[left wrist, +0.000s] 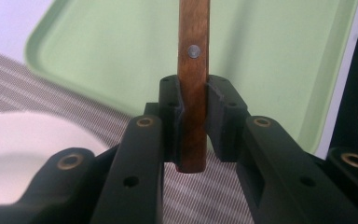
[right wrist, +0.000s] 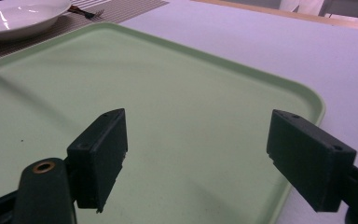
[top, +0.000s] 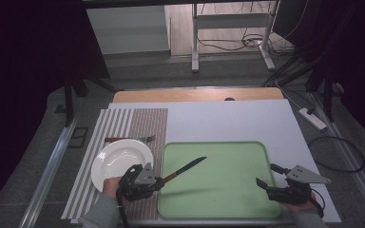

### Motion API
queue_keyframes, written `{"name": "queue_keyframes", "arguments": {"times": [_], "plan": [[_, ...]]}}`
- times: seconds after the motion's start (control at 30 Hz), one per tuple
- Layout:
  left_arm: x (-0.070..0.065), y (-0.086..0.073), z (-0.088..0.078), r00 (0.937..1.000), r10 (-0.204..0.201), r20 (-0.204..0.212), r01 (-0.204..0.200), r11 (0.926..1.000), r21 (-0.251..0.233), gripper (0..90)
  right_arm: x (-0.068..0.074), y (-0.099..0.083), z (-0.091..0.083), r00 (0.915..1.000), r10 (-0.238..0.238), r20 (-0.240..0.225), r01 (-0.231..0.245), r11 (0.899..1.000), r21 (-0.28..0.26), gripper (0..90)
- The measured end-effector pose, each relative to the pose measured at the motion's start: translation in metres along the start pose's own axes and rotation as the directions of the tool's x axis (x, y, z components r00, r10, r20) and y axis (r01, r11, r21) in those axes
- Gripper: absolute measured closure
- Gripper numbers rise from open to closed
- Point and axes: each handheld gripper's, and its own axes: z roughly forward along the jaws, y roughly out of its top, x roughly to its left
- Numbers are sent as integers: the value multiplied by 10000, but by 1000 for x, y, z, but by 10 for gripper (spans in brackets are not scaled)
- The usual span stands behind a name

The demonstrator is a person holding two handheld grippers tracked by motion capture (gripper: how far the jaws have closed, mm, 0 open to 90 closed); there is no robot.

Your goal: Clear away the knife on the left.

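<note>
My left gripper is shut on the wooden handle of a knife, whose dark blade slants up and right above the green tray. In the left gripper view the brown handle with its rivet stands clamped between the two black pads. The hand holding it sits at the tray's left edge, by the white plate. My right gripper rests at the tray's right edge with its jaws wide open and nothing between them, as the right gripper view confirms over the bare green tray.
A striped placemat lies left of the tray under the plate. A fork with a wooden handle lies on the mat beyond the plate. A pale sheet covers the table. Cables and a power strip lie on the floor at right.
</note>
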Motion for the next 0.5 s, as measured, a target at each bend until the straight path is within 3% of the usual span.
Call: {"name": "queue_keyframes", "arguments": {"times": [0.23, 0.4, 0.5], "plan": [[-2, 13, 17, 9977, -670, -101, 672, 9974, 268, 757, 0, 0, -1, 10000, 10, -82, -11, 10000, -60, 208], [2, 18, 26, 9884, -1503, -208, 1510, 9879, 361, 757, 0, 1, -1, 9999, 17, -136, -18, 9999, -105, 209], [5, 18, 32, 9839, -1784, -114, 1788, 9827, 484, 757, 0, 1, -1, 9999, 12, -170, -14, 9999, -121, 209]]}}
